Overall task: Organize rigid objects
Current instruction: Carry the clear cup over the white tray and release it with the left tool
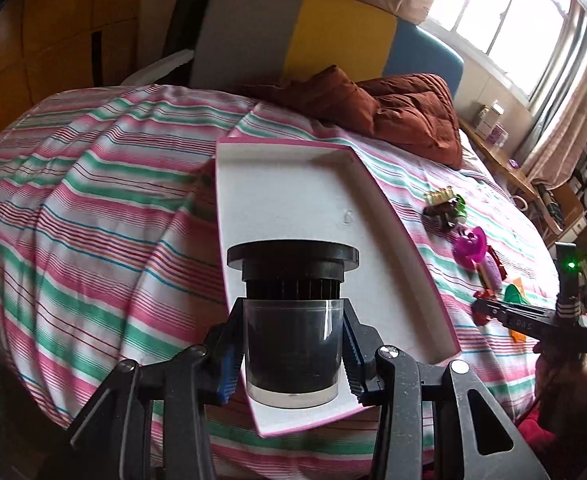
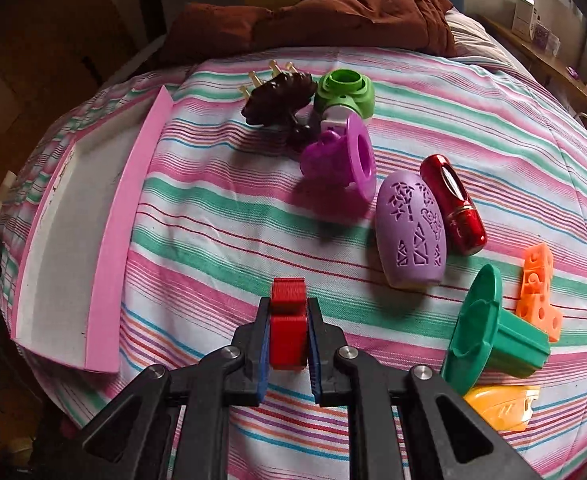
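My left gripper (image 1: 291,312) is shut on a clear jar with a black ribbed cap (image 1: 292,340), held over the near end of a white tray with pink sides (image 1: 293,184) on the striped bed. My right gripper (image 2: 288,312) is shut on a small red plastic block (image 2: 288,320), just above the bedspread. The tray (image 2: 105,240) lies to its left. Loose on the bed ahead sit a lilac patterned egg-shaped piece (image 2: 411,232), a red glossy tube (image 2: 453,204), a purple flanged piece (image 2: 341,160), a green ring piece (image 2: 345,94) and a dark brown comb-like thing (image 2: 279,100).
To the right lie a teal funnel-shaped piece (image 2: 489,328), an orange holed block (image 2: 537,288) and a yellow-orange piece (image 2: 501,404). A brown quilt (image 1: 393,108) sits at the head of the bed. A wooden side table (image 1: 497,152) stands by the window.
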`<state>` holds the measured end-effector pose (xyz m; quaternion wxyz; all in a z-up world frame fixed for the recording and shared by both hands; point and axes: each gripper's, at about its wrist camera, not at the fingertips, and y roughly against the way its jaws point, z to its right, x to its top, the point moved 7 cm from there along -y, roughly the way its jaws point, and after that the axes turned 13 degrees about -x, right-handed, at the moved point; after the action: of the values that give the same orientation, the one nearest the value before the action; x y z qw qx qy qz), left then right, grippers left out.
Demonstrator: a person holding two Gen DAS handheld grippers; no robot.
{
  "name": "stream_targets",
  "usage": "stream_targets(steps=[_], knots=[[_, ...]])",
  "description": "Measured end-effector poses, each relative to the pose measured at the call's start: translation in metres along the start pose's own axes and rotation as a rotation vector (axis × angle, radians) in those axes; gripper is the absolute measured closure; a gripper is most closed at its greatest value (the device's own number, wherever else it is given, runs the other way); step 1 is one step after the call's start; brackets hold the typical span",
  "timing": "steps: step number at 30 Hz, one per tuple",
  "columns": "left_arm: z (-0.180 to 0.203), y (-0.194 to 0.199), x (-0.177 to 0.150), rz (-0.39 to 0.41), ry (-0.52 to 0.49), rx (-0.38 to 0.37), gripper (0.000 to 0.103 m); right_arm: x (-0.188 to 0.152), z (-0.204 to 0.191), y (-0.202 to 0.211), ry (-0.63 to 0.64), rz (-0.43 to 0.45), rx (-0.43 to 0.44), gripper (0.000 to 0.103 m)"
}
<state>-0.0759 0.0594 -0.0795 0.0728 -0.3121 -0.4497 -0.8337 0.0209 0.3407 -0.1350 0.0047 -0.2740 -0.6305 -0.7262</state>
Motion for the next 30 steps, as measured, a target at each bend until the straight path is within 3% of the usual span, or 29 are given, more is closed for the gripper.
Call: stream_targets(steps=[7, 13, 20, 28, 30], knots=[[-0.003, -0.021, 0.023, -0.015, -0.009, 0.043, 0.06, 0.005, -0.008, -0.004, 0.036, 0.011, -0.035, 0.089], [-0.01, -0.055, 0.061, -0.048, 0.031, 0.018, 0.06, 0.006, -0.008, -0.002, 0.046, 0.017, -0.053, 0.089], [-0.035, -0.097, 0.101, -0.061, 0.043, 0.106, 0.06, 0.007, -0.012, -0.004, 0.055, 0.017, -0.05, 0.089], [-0.049, -0.126, 0.108, -0.087, 0.026, 0.179, 0.059, 0.007, -0.015, -0.005, 0.065, 0.021, -0.049, 0.089], [-0.049, -0.123, 0.105, -0.083, 0.029, 0.18, 0.051, 0.008, -0.015, -0.005, 0.067, 0.022, -0.051, 0.089]])
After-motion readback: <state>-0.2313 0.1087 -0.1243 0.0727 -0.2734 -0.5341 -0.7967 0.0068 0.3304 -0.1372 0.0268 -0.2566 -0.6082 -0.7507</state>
